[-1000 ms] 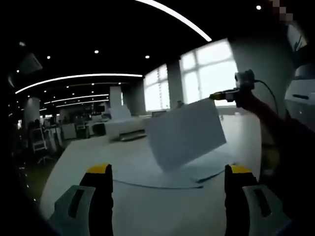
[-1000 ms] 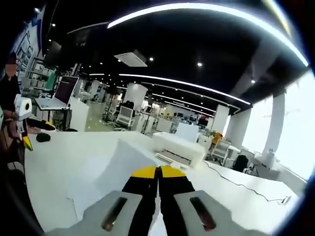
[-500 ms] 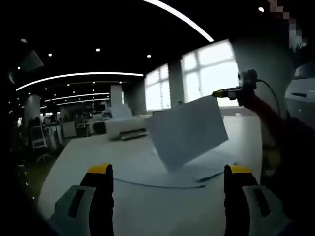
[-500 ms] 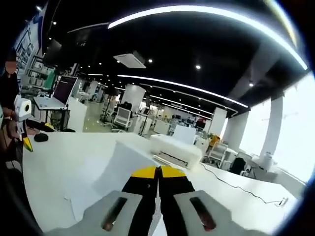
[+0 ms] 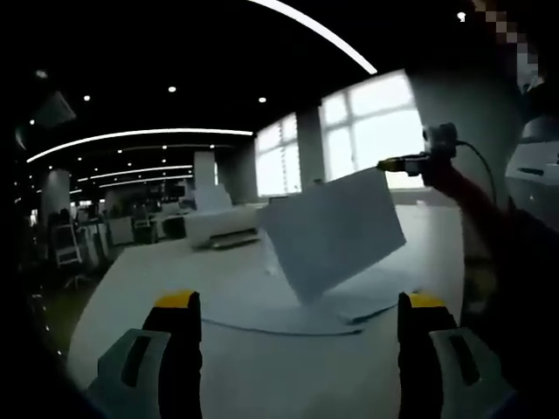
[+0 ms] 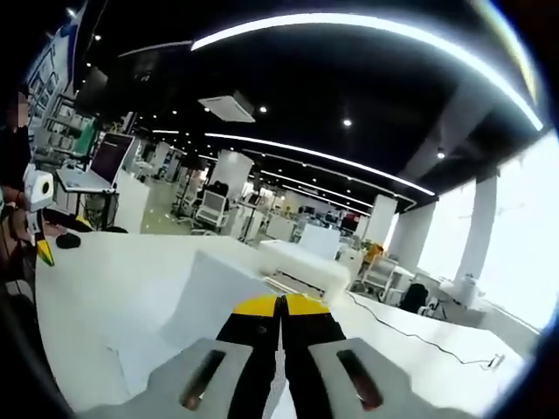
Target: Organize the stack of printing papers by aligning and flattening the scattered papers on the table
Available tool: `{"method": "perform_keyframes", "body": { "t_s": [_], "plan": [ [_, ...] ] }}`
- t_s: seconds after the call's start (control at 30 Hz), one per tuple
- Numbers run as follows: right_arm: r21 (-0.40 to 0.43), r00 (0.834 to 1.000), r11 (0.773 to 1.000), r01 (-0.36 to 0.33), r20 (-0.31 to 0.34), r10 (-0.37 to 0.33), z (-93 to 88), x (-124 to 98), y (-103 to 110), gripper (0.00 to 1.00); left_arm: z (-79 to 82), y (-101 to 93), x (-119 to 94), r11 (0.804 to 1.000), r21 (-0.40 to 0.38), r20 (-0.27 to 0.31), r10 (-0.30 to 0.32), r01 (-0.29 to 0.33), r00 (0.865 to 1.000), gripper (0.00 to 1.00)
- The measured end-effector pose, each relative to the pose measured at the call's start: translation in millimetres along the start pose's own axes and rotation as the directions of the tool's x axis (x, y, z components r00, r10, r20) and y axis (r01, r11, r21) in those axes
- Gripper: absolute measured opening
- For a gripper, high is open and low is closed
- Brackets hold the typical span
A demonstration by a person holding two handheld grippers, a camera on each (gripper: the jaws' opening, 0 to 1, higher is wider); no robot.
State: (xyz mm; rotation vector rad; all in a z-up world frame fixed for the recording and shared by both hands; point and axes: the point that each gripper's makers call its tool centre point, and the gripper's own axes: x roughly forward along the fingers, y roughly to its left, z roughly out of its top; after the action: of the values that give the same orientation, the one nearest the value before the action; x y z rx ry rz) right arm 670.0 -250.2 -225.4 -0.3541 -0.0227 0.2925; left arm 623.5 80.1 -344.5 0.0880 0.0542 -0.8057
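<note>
Hanging tilted above the white table [image 5: 262,367], the thin white paper sheet [image 5: 332,231] looks light and floppy; the right gripper [image 5: 395,163] pinches its top corner. The left gripper [image 5: 297,345] is wide apart, holding nothing.

From the right gripper view, closed jaws grip the sheet's edge; a corner hold suits it.

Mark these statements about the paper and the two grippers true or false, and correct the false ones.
1. The right gripper holds a sheet of paper up off the table. True.
2. The left gripper is clamped on a sheet. False: its jaws stand wide apart with nothing between them.
3. More paper lies flat on the table under the raised sheet. True.
4. The raised sheet hangs perfectly level. False: it is tilted.
5. The right gripper's jaws are apart. False: they are pressed together.
</note>
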Motion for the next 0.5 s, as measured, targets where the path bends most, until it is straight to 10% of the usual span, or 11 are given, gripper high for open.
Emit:
{"method": "perform_keyframes", "body": {
  "t_s": [0.5],
  "plan": [
    [-0.055,0.995,0.997,0.061,0.087,-0.056,32.9,6.3,-19.0,0.0,3.7,-1.7,-0.7,1.0,0.011,-0.002,0.005,-0.005,1.0,0.96]
  ]
}}
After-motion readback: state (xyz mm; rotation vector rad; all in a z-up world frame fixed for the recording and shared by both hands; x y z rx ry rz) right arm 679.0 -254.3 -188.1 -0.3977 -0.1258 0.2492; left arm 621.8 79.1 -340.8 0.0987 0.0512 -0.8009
